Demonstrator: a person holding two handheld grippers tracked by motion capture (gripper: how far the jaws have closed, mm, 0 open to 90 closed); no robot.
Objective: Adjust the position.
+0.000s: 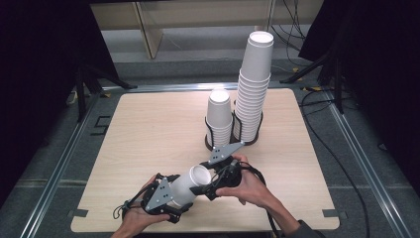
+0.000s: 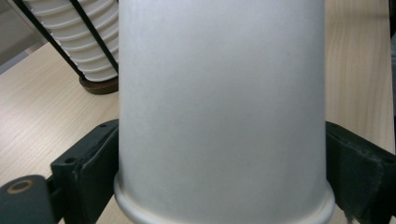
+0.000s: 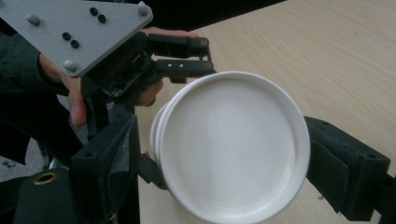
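A white paper cup (image 1: 187, 184) lies on its side above the table's near edge, held between both grippers. My left gripper (image 1: 177, 195) grips its body near the base. In the left gripper view the cup (image 2: 219, 93) stands between the black jaws of that gripper (image 2: 224, 186), and both press on its sides. My right gripper (image 1: 203, 178) comes from the right and clamps the open mouth. In the right gripper view the rim (image 3: 233, 149) sits between the jaws of that gripper (image 3: 229, 168), and a second nested rim (image 3: 157, 122) shows just behind it.
A tall stack of white cups (image 1: 255, 84) and a short stack (image 1: 219, 116) stand in black wire holders (image 1: 247, 139) behind my hands, mid-table; the ribbed stack (image 2: 88, 42) shows in the left gripper view. The wooden table (image 1: 148, 129) has bare room to the left.
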